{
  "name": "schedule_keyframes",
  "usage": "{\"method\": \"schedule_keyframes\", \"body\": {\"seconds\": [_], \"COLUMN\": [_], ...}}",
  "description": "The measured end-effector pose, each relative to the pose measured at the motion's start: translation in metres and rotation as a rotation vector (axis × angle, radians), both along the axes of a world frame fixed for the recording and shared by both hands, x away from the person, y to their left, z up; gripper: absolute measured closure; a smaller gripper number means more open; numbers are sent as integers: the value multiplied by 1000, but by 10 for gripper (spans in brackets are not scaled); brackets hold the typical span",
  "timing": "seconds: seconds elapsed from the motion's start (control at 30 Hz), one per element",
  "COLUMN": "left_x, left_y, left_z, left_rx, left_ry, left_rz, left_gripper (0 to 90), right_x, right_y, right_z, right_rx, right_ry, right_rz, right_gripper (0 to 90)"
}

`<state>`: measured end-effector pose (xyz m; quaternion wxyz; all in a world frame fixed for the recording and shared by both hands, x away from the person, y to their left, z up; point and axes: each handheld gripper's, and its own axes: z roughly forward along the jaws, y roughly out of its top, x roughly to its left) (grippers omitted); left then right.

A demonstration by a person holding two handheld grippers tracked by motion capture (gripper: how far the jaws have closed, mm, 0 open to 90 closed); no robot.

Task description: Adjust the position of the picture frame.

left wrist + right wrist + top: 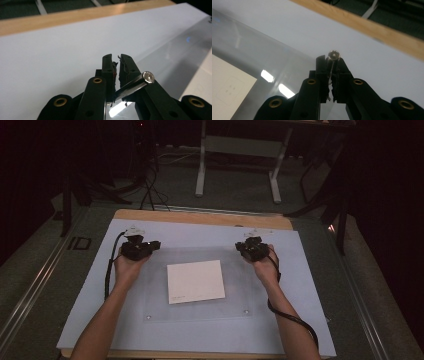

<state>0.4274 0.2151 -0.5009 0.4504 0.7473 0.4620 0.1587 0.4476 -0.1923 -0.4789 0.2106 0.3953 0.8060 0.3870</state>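
A clear plastic sheet (200,256) lies on a pale board (90,295), with a white card (195,281) under its middle. My left gripper (154,245) hovers at the sheet's back left corner. In the left gripper view, that gripper (115,58) is shut on a silver metal screw (140,81) that sticks out sideways, head to the right. At the sheet's back right corner is my right gripper (240,246). The right gripper view shows it (329,60) shut on a second screw (333,55), whose round head stands above the jaw tips.
Two small screws (148,316) (245,311) sit in the sheet's front corners. The wooden table edge (200,217) runs along the back of the board. Beyond it are a dark floor, cables and a white table frame (237,165).
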Motion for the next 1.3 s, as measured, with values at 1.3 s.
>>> {"method": "schedule_keyframes", "body": {"seconds": [1.3], "left_x": [-12], "left_y": [-14], "left_z": [-31], "left_rx": [-2], "left_ry": [-11], "left_rz": [45], "left_gripper": [580], "right_x": [-3], "right_y": [-23], "right_z": [-59], "right_rx": [91], "right_ry": [50], "right_rz": [-43], "right_gripper": [842]}}
